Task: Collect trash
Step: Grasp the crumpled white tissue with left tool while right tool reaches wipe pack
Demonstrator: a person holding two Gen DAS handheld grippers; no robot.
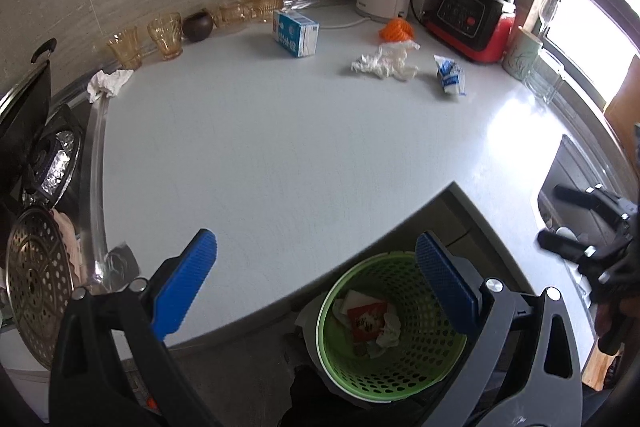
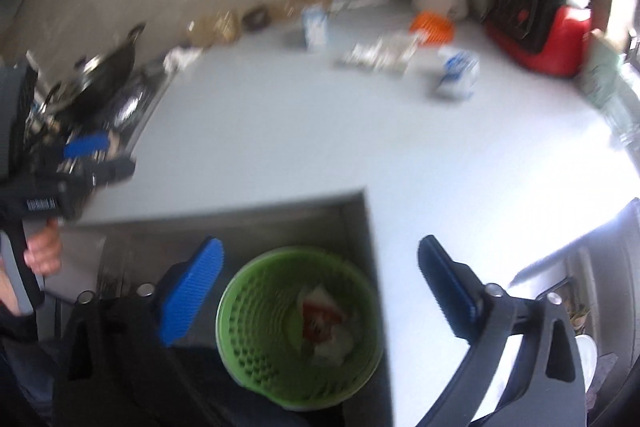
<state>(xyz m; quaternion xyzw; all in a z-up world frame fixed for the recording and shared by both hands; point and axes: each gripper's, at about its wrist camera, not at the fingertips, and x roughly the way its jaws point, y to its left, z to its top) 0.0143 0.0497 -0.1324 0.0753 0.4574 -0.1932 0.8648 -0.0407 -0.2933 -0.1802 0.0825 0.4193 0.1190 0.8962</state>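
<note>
Both tongs, left (image 1: 316, 279) and right (image 2: 320, 283), gape empty above the green bin (image 1: 394, 327) holding scraps, so I judge a drop done; next calls for reaching the tissue (image 1: 386, 63) across the bench (image 1: 280, 147).

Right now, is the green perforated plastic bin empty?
No, the green perforated plastic bin already holds a red wrapper and crumpled white paper at its bottom.
</note>
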